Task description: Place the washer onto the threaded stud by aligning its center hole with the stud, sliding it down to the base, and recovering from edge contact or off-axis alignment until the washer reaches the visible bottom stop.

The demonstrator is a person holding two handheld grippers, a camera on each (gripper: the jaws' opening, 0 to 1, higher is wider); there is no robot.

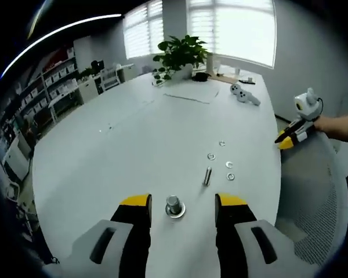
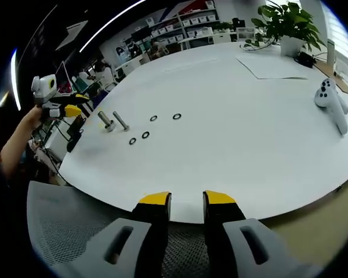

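- Left gripper point(image 1: 182, 204) in left gripper view: jaws wide apart, holding nothing, on either side of the upright threaded stud point(image 1: 173, 204), whose base sits on the white table point(image 1: 133, 133); loose bolt point(image 1: 207, 175) and four washers point(image 1: 229, 165) lie just beyond.
- Right gripper point(image 2: 187, 201) in right gripper view: jaws narrowly apart, holding nothing, over the table edge beside a mesh chair point(image 2: 64, 226); washers point(image 2: 145, 135) far off, near the stud point(image 2: 106, 120).

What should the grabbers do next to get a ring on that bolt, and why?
Probably bring the right gripper forward over the table toward the loose washers. Its jaws are open and empty, above a mesh chair back, far from them. The upright stud stands between the left gripper's open jaws, seemingly with no loose washer on it yet.
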